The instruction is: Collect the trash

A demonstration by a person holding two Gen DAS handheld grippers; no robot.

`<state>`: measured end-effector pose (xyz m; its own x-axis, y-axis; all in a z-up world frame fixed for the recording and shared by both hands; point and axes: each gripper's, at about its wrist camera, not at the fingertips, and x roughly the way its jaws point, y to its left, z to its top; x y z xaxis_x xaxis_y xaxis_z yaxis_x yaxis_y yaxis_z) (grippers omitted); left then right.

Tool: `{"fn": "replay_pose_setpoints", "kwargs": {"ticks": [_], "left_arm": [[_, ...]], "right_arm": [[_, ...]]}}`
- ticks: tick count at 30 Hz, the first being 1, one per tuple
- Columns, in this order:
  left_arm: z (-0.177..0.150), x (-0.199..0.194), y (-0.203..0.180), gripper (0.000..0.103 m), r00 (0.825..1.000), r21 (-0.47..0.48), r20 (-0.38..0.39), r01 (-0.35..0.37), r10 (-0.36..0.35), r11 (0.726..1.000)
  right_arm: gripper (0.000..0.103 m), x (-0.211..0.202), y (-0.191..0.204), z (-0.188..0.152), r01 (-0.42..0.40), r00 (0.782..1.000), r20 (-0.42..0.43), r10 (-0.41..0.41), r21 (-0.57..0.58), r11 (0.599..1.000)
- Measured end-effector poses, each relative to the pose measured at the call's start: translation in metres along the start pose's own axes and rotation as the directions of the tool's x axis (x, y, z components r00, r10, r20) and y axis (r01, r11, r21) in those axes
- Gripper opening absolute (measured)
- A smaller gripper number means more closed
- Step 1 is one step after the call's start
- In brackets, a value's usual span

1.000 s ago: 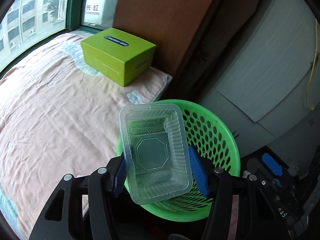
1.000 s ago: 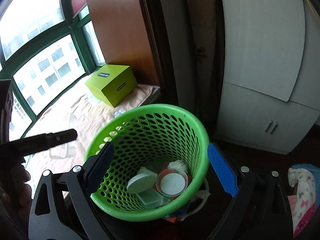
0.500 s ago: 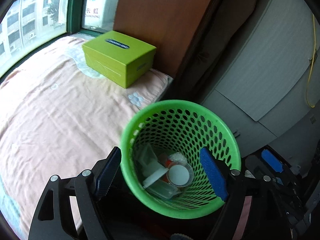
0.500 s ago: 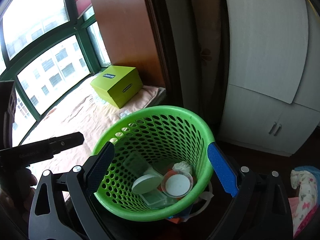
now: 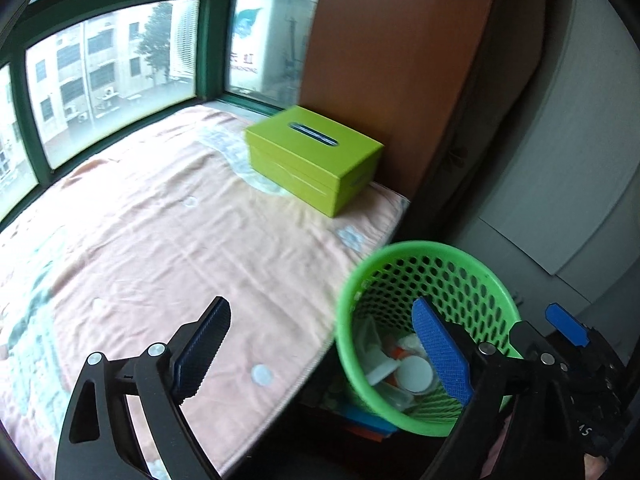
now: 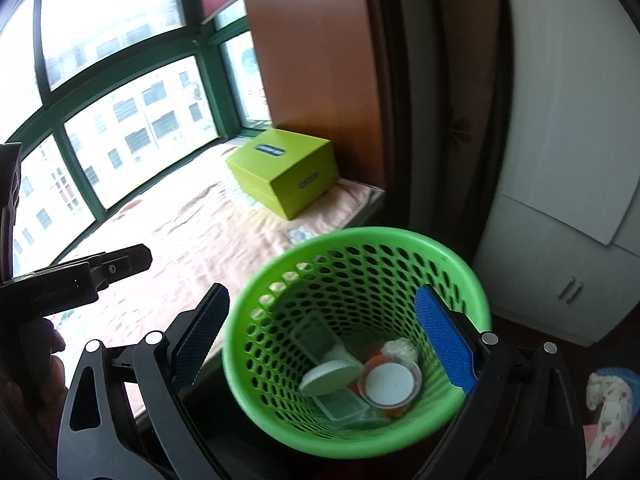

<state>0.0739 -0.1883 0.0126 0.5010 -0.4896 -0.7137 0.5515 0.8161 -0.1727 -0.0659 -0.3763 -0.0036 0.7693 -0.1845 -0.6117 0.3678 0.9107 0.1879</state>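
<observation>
Trash (image 6: 360, 376) lies at the bottom of the green basket (image 6: 360, 240), lower centre of the right wrist view: a clear tray, a white lid, a capped cup and crumpled scraps. The left gripper (image 5: 320, 352) is empty, its fingers spreading wider, nothing between them; it now looks over the pink bed (image 5: 160, 240) with the basket at the lower right. The right gripper (image 6: 320, 344) hangs released over the basket, holding nothing.

Risk, as I judge it: the basket stands just beside the bed edge, and a swinging gripper could clip its rim and tip the light pieces out. No further trash shows on the bed, only the green box (image 5: 316, 156), so grabbing that would be a mistake.

A second ago the left fingers clasped the clear tray above the basket; it now lies inside.
</observation>
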Motion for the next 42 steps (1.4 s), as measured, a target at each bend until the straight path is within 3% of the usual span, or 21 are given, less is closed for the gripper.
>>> {"fn": "replay_pose_setpoints", "kwargs": {"ticks": [13, 19, 26, 42], "left_arm": [[-0.006, -0.027, 0.067, 0.095, 0.983, -0.101, 0.058, -0.167, 0.173, 0.981], [-0.009, -0.041, 0.092, 0.095, 0.966, -0.140, 0.082, -0.232, 0.245, 0.963], [-0.011, -0.058, 0.119, 0.095, 0.934, -0.181, 0.106, -0.320, 0.342, 0.930], [-0.031, -0.080, 0.155, 0.096, 0.898, -0.270, 0.094, -0.393, 0.431, 0.879]], "right_arm": [[0.093, 0.018, 0.057, 0.016, -0.084, 0.996, -0.015, 0.083, -0.102, 0.991], [0.093, 0.026, 0.083, 0.020, -0.132, 0.991, -0.020, 0.130, -0.145, 0.981], [0.094, 0.033, 0.110, 0.025, -0.181, 0.984, -0.031, 0.178, -0.180, 0.967], [0.095, 0.043, 0.150, 0.022, -0.210, 0.978, -0.044, 0.206, -0.231, 0.950]]}}
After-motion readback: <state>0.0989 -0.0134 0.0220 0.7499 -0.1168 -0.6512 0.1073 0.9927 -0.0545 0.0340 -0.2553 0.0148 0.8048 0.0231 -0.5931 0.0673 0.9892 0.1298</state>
